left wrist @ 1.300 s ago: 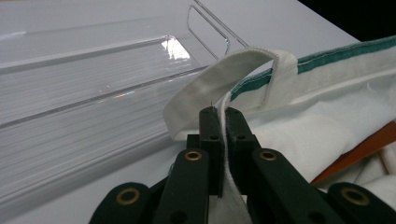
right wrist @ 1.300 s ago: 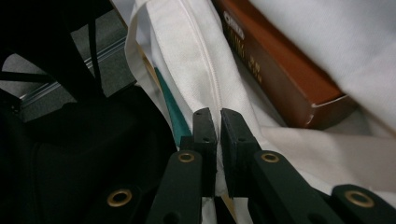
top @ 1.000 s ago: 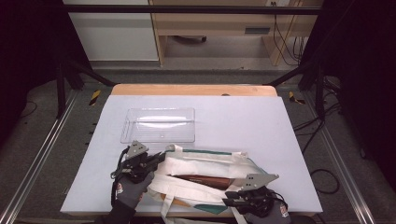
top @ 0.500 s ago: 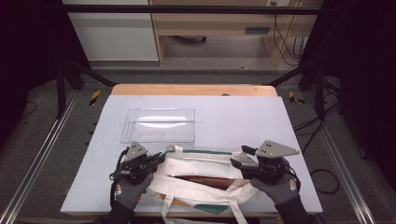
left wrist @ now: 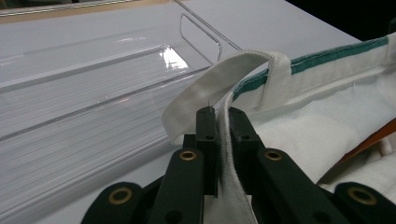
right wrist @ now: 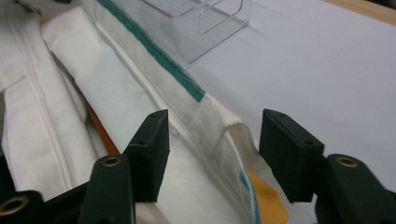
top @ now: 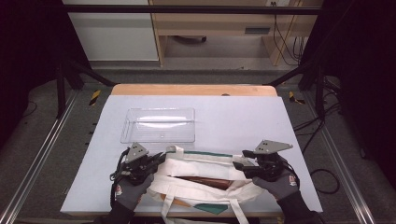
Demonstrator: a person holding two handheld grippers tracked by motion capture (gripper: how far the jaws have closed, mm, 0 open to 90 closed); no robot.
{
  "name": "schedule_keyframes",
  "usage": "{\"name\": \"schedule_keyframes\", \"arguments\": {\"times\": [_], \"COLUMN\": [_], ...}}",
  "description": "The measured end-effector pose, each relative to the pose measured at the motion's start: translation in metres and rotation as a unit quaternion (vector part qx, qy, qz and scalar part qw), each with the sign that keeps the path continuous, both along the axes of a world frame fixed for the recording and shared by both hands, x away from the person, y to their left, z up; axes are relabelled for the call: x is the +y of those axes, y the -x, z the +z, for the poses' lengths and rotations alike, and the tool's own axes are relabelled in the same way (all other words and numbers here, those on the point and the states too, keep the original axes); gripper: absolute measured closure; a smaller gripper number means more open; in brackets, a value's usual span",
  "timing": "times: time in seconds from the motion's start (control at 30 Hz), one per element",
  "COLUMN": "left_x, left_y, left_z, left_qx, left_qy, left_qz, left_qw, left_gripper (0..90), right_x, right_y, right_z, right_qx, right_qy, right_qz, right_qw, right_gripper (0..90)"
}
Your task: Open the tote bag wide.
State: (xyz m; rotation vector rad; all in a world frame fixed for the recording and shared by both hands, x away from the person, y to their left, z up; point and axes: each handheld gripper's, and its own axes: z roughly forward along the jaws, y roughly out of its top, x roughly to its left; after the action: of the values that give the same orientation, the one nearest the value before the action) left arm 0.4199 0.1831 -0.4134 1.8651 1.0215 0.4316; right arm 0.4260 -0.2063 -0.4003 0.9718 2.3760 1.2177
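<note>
Item: cloth bag (top: 201, 179), lying at table's (top: 243, 121) near edge, just before clear tray (top: 159, 124) | left gripper (left wrist: 223, 122): clamped on bag handle (left wrist: 219, 79) | right gripper (right wrist: 212, 154): jaws just closing, apart astride opposite rim corner, nothing pinched | progress: one side secured; other grip and opening remain.

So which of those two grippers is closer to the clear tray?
Left. The left gripper sits just below the tray's near-left corner, clamped on the bag's strap. The right gripper is off to the tray's right, jaws open at the bag's other end.
</note>
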Motion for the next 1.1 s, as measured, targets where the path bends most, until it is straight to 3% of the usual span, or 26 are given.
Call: {"name": "schedule_keyframes", "arguments": {"times": [0.07, 0.13, 0.23, 0.3, 0.4, 0.47, 0.57, 0.67, 0.73, 0.83, 1.0, 1.1], "left_x": [0.0, 0.0, 0.0, 0.0, 0.0, 0.0, 0.0, 0.001, 0.001, 0.0, 0.0, 0.002], "left_y": [0.0, 0.0, 0.001, 0.0, 0.0, 0.0, 0.0, 0.0, -0.001, -0.002, -0.003, 0.0], "left_z": [-0.001, -0.001, 0.0, 0.0, -0.001, 0.0, 0.0, 0.001, 0.001, 0.0, -0.001, 0.001], "left_qx": [0.002, 0.001, -0.004, -0.002, 0.001, 0.0, 0.001, -0.001, -0.005, -0.008, -0.011, -0.011], "left_qy": [0.002, 0.001, -0.003, -0.001, 0.001, -0.001, 0.003, 0.008, 0.017, 0.009, 0.004, -0.003], "left_qz": [0.0, -0.001, -0.001, 0.0, -0.001, -0.001, 0.0, 0.001, 0.001, 0.01, 0.008, 0.002], "left_qw": [1.0, 1.0, 1.0, 1.0, 1.0, 1.0, 1.0, 1.0, 0.9999, 0.9999, 0.9999, 0.9999], "left_gripper": [84.2, 84.1, 84.1, 84.1, 84.1, 84.1, 83.8, 82.5, 75.8, 67.3, 53.9, 50.0], "right_x": [0.001, 0.002, 0.003, 0.002, 0.003, 0.006, 0.002, 0.002, 0.005, 0.011, 0.017, 0.016], "right_y": [0.001, 0.001, -0.002, -0.004, -0.004, -0.003, -0.002, -0.003, -0.004, -0.008, -0.02, -0.021], "right_z": [-0.002, -0.005, -0.003, 0.0, -0.003, -0.008, -0.004, 0.001, 0.005, 0.005, -0.014, -0.016], "right_qx": [-0.001, 0.003, -0.01, -0.009, 0.0, 0.004, 0.022, 0.014, -0.002, -0.028, -0.021, -0.021], "right_qy": [0.011, 0.022, 0.031, 0.023, 0.031, 0.052, 0.035, 0.033, 0.038, 0.056, 0.077, 0.069], "right_qz": [-0.001, 0.0, -0.011, -0.007, 0.002, 0.003, 0.005, 0.0, -0.013, -0.039, -0.067, -0.066], "right_qw": [0.9999, 0.9998, 0.9994, 0.9997, 0.9995, 0.9986, 0.9991, 0.9994, 0.9992, 0.9973, 0.9946, 0.9952], "right_gripper": [53.9, 57.2, 52.8, 52.3, 56.5, 71.2, 80.3, 80.9, 80.7, 80.4, 79.6, 78.1]}}
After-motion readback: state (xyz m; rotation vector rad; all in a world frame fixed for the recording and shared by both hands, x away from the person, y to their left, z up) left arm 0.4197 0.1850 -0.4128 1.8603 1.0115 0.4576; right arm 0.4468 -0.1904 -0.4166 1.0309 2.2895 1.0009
